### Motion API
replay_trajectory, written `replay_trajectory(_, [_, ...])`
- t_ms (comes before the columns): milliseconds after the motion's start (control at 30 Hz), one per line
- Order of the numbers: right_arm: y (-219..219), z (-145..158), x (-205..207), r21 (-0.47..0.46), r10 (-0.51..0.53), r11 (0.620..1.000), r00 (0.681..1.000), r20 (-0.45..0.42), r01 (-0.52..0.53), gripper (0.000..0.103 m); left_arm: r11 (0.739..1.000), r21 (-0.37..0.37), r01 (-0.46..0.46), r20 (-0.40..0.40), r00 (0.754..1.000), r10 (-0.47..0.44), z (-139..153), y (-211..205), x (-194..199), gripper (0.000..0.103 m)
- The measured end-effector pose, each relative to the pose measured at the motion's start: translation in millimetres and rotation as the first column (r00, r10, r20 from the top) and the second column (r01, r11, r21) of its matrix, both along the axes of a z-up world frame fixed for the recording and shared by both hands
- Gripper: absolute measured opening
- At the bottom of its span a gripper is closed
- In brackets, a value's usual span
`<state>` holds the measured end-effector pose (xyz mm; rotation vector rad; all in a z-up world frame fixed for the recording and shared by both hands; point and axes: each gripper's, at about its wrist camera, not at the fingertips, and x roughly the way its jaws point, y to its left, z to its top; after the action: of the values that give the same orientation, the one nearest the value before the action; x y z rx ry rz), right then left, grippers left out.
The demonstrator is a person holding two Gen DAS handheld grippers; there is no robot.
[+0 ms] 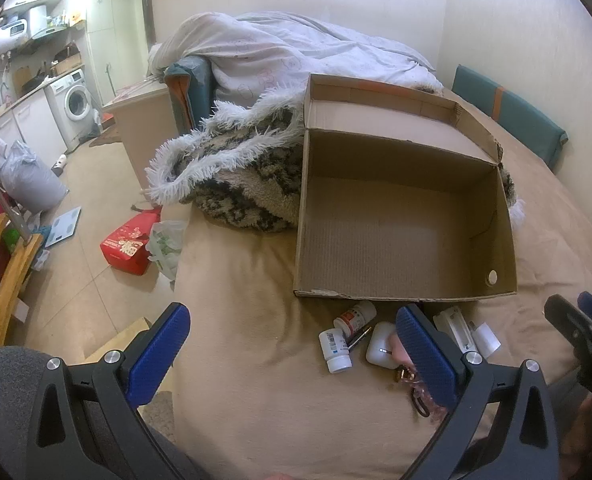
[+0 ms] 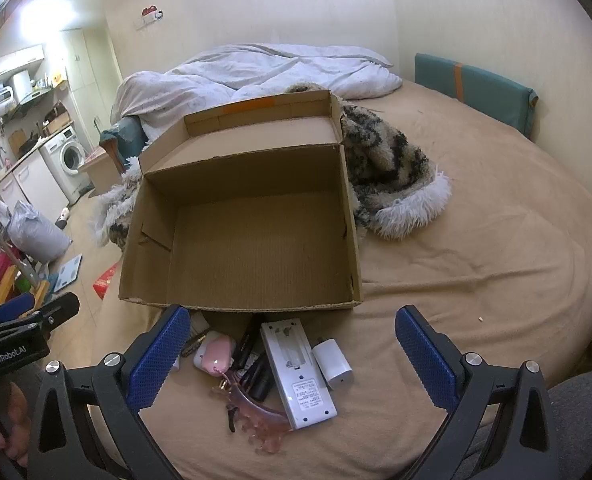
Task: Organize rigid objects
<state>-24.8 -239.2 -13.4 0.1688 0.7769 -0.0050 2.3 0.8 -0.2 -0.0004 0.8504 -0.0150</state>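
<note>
Box: cardboard box (image 2: 256,240) sits on the bed (image 2: 475,280), lid flap folded back, floor bare; every place below is given relative to it.
Clutter: small rigid items lie in a loose heap on the bed just in front of the box's near wall, none inside yet.
Items, right wrist view: white remote-like device (image 2: 299,372) lying face down; white charger plug (image 2: 333,364) just beside its right edge; pink-and-white earbud case (image 2: 214,354) to its left; dark tube-shaped pieces (image 2: 256,368) between case and device; translucent pink hair claw (image 2: 264,420) farthest from the box.
Items, left wrist view: two white pill bottles (image 1: 335,350) on their sides, close to the near wall, with a thin pen-like stick (image 1: 359,338) beside them.
Left tool (image 1: 292,356): fingers wide apart, holding nothing, above the bottle side of the heap.
Right tool (image 2: 294,354): fingers wide apart, empty, straddling the device and plug from above.
Step in hand: likely a first pick, task barely begun.
Doing it well: take one item at a time; close across the device's narrow width rather than its length; lift clear of the near wall before moving over the box; the soft bed gives, so press lightly.
Risk: neighbours touching the device may drag along.
</note>
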Motion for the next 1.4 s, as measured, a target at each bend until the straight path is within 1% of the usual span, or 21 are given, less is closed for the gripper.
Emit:
replay_trajectory(533, [0.2, -0.5, 3.3, -0.003, -0.003, 1.0, 1.0, -0.004, 0.003, 0.103, 1.0, 0.009, 0.002, -0.002, 1.0, -0.002, 0.8, -3.2, 1.0, 0.103])
replay_trajectory(1000, [-7.8, -0.8, 3.1, 0.04, -0.013, 0.999, 1.0, -0.011, 0.014, 0.103, 1.0, 0.01, 0.005, 0.007, 1.0, -0.005, -1.2, -4.8, 0.2, 0.103])
replay_trajectory(1400, [-7.7, -1.1, 2.8, 0.04, -0.012, 0.999, 1.0, -0.011, 0.012, 0.103, 1.0, 0.004, 0.008, 0.004, 1.0, -0.008, -3.6, -2.6, -0.4, 0.103])
